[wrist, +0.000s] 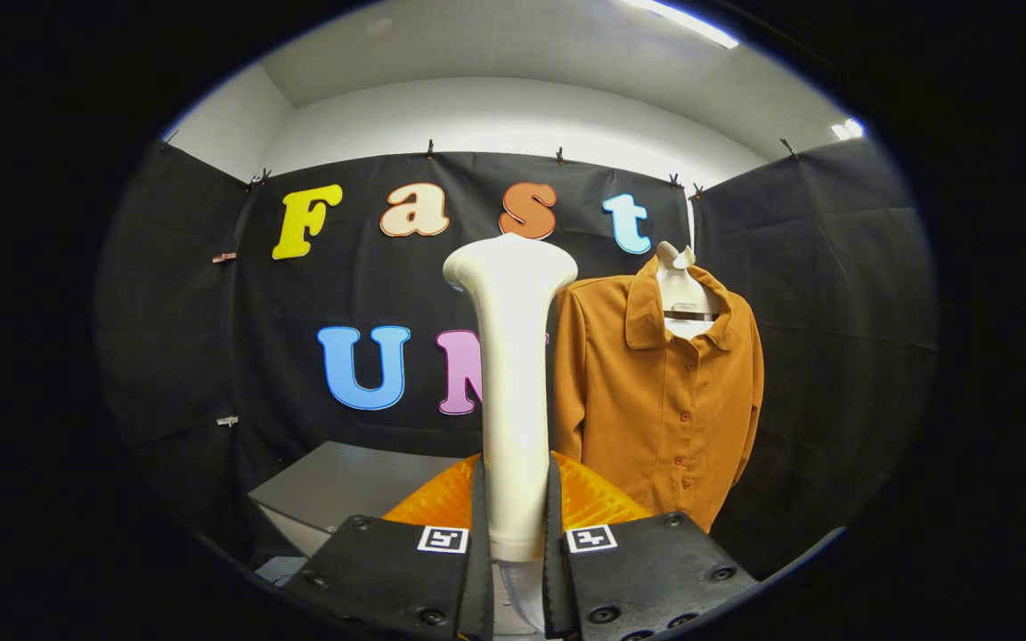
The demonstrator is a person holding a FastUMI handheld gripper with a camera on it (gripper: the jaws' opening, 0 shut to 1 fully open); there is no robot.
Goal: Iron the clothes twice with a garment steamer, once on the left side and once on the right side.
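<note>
Gripper view looks along the tongs (pixel 513 543), and both fingers press on the handle of the white garment steamer (pixel 513 392). They are closed tight on it. I think they hold it low on the handle so the wide head (pixel 510 265) can stand up tall and reach the clothes.

Just beyond the steamer, a little to the right, hangs a brown shirt (pixel 664 401) with a collar and a row of buttons (pixel 680 436). It hangs on a white hanger (pixel 678 294) in front of the black cloth wall, so its front is flat and easy to steam. The steamer head is near the shirt's sleeve, but I cannot tell if they touch.

Down to the left sits a grey counter (pixel 335 485).

No brand name can be read. Each finger has a small black-and-white square tag (pixel 442 539).
</note>
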